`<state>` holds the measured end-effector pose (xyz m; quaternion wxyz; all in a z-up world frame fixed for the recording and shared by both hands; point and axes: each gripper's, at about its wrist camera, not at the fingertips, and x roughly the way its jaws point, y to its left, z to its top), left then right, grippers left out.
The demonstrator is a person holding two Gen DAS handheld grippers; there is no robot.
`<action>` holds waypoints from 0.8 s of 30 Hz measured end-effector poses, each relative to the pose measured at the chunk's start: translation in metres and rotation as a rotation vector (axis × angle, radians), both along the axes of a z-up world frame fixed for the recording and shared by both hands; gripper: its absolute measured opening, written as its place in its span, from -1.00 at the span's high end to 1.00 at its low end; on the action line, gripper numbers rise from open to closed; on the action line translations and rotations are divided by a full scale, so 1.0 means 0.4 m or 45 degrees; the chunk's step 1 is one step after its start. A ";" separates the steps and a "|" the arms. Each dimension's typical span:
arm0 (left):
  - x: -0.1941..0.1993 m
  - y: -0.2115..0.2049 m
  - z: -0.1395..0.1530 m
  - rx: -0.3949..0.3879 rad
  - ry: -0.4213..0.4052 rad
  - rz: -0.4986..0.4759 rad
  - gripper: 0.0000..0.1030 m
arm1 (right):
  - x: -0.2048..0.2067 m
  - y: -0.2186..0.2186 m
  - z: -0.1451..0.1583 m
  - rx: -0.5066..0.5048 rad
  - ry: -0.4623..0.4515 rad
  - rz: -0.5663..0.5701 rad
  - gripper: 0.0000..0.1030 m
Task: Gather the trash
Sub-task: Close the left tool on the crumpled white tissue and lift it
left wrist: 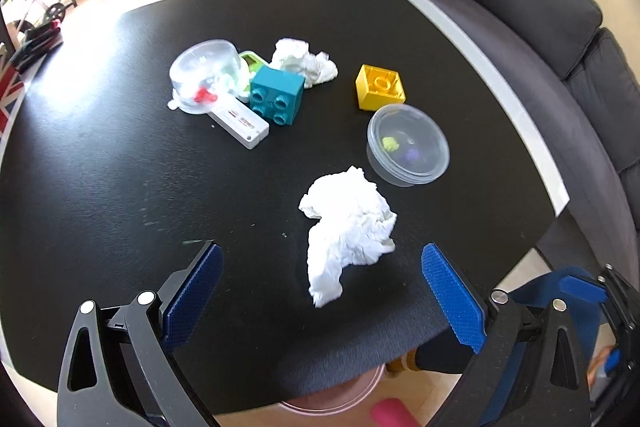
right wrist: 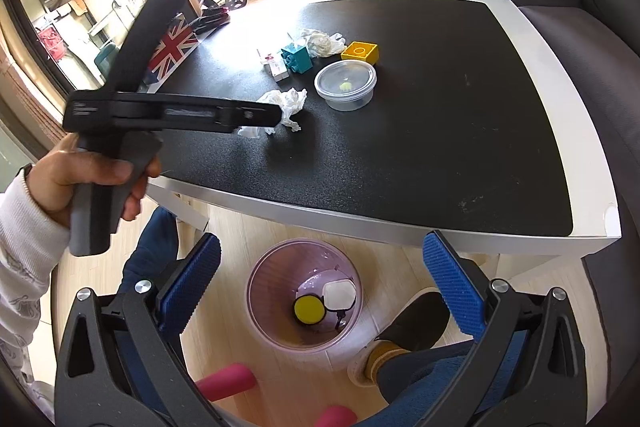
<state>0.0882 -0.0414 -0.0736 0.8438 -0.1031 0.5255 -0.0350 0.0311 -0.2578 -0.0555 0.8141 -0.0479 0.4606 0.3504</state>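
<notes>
Crumpled tissue [left wrist: 348,227] lies on the black tabletop [left wrist: 120,167], just ahead of my left gripper [left wrist: 322,263], between its wide-spread, empty fingers. My right gripper [right wrist: 322,253] hangs equally wide, empty, over the pink bin [right wrist: 260,291].

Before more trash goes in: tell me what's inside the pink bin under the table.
In the pink bin, the right wrist view shows a round yellow object beside a white piece, with a small dark bit below them. What each is cannot be told; nothing else shows on the bottom.
</notes>
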 end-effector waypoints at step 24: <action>-0.098 0.035 0.062 0.118 -0.197 0.038 0.83 | 0.052 0.040 0.036 -0.025 -0.052 0.019 -0.93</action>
